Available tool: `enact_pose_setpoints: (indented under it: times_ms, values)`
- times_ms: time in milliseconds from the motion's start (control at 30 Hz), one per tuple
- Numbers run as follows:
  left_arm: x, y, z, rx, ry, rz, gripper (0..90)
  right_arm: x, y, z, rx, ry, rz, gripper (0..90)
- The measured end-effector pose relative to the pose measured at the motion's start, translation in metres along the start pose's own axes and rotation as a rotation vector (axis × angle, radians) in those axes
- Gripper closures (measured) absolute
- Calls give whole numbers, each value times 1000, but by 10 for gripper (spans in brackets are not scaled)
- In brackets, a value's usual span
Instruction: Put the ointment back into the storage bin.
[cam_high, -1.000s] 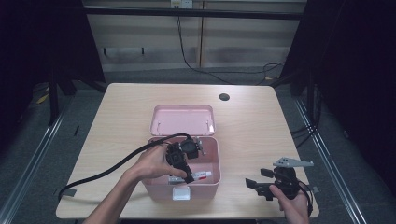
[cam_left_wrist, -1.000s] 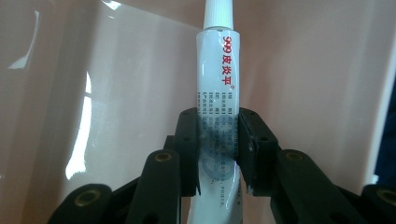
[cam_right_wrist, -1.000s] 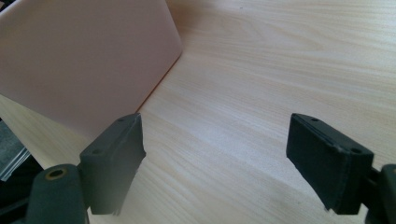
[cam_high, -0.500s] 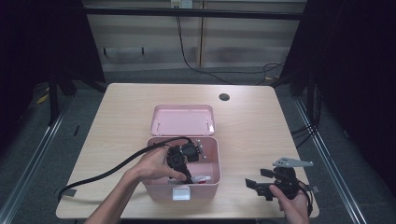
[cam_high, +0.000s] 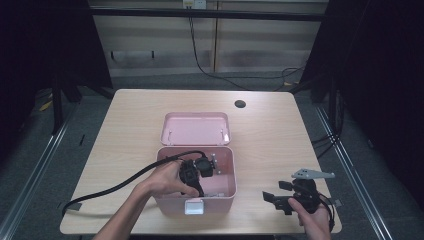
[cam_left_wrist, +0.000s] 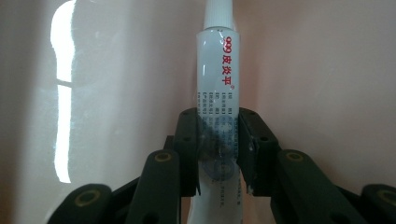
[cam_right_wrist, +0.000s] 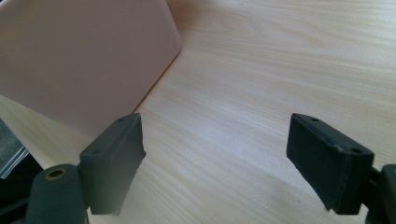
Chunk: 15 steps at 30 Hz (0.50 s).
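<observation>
Clamping a white tube (cam_left_wrist: 219, 93) near its flat end, the left gripper (cam_left_wrist: 218, 140) sits down inside the pink box (cam_high: 222, 197), pads squeezing the tube from both sides. The tube lies within the box, cap end pointing away from the jaws toward the pink wall. The right gripper (cam_right_wrist: 215, 154) rests with jaws spread wide and nothing between them, over the bare table (cam_right_wrist: 261, 70) just beside the box. This looks like the pick-up step: the tube is gripped but not lifted, so the next move calls for a straight rise clear of the box walls. Red print on the tube reads "999 皮炎平"; the smaller lines below are too fine to read.
</observation>
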<state>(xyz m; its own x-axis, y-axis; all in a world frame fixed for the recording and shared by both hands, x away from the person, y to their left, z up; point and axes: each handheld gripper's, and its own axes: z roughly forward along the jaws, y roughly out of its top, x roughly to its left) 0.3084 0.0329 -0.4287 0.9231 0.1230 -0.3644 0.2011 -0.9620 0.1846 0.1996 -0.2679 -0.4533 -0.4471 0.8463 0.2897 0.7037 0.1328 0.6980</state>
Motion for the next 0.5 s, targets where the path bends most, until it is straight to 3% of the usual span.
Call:
enact_pose_setpoints:
  times_ms: [500]
  values:
    - [2,1,9,34,-18,10,709,-2,0,2,22,-10,4,189]
